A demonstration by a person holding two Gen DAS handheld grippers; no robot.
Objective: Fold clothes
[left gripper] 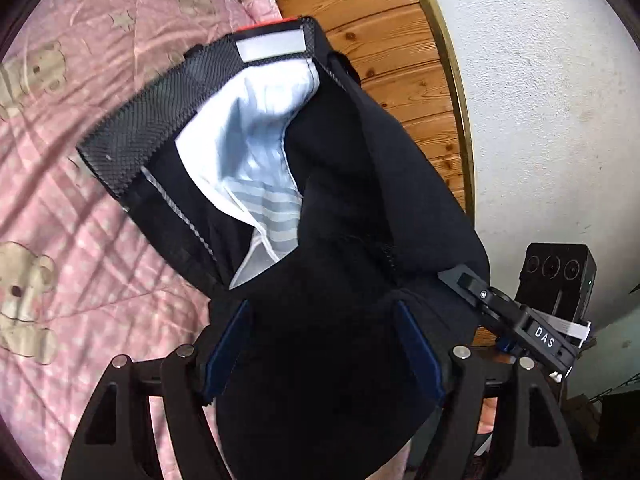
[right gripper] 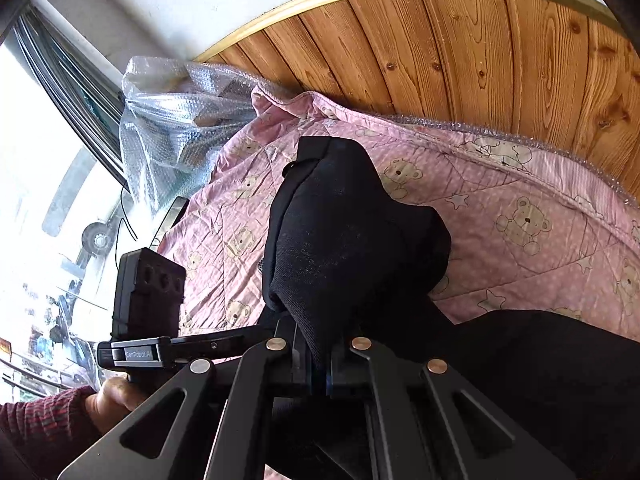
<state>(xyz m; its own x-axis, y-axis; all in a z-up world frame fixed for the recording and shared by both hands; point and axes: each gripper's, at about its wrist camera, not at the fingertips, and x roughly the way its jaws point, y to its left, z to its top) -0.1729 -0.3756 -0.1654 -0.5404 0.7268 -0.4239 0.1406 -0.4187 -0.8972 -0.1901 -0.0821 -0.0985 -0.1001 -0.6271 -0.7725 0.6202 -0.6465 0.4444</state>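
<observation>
A black garment [left gripper: 360, 208] with a mesh waistband [left gripper: 160, 120] and white striped pocket lining [left gripper: 248, 152] is held up over the pink bed. My left gripper [left gripper: 324, 344] stands open, its blue pads [left gripper: 228, 344] wide apart, with black cloth bulging between and over them. In the right wrist view the same black garment [right gripper: 344, 240] rises in a bunch from my right gripper [right gripper: 322, 368], which is shut on it. More black cloth trails off to the lower right [right gripper: 540, 360]. The right gripper's body [left gripper: 532, 332] shows beside the cloth in the left wrist view.
A pink bear-print quilt [right gripper: 500, 208] covers the bed. A wooden headboard [right gripper: 460, 52] with a brass rim stands behind it, below a white wall [left gripper: 540, 100]. Bubble wrap [right gripper: 172, 120] sits by a bright window [right gripper: 40, 140]. A hand in a red sleeve [right gripper: 108, 400] holds the left gripper.
</observation>
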